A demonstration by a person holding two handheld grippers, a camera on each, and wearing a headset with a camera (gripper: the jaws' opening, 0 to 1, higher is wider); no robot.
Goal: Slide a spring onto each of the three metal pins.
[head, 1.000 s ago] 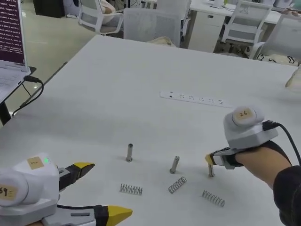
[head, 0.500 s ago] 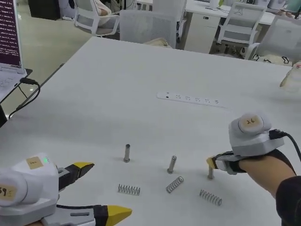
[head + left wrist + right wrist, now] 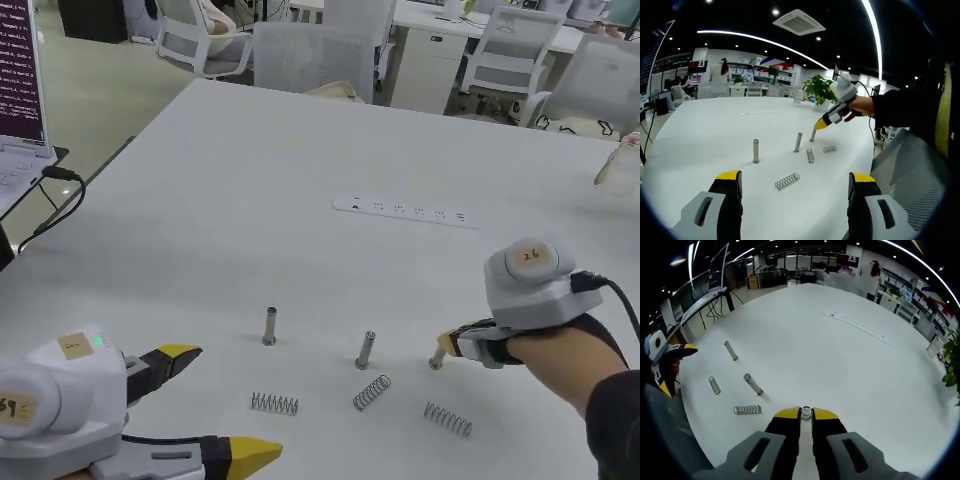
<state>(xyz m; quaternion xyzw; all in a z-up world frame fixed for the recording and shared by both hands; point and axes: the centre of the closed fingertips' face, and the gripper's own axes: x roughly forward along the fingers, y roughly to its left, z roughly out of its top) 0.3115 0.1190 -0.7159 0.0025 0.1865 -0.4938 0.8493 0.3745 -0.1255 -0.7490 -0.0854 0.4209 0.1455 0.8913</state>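
Two metal pins stand upright on the white table: one (image 3: 269, 326) at the left, one (image 3: 366, 350) in the middle. My right gripper (image 3: 447, 345) is shut on the third pin (image 3: 437, 358), which leans over; its top sits between the yellow tips (image 3: 806, 413). Three springs lie flat in front of the pins: left (image 3: 274, 403), middle (image 3: 371, 392), right (image 3: 447, 419). My left gripper (image 3: 215, 403) hangs open at the near left, holding nothing, short of the left spring (image 3: 787, 181).
A white power strip (image 3: 405, 211) lies across the table beyond the pins. At the far left edge stand a laptop (image 3: 18, 90) and a black cable (image 3: 62, 200). Office chairs (image 3: 310, 50) line the far side. A bottle (image 3: 620, 165) is at the right edge.
The pin in my right gripper has gone from upright to leaning, its base shifted a little left. My left gripper has stayed put and open.
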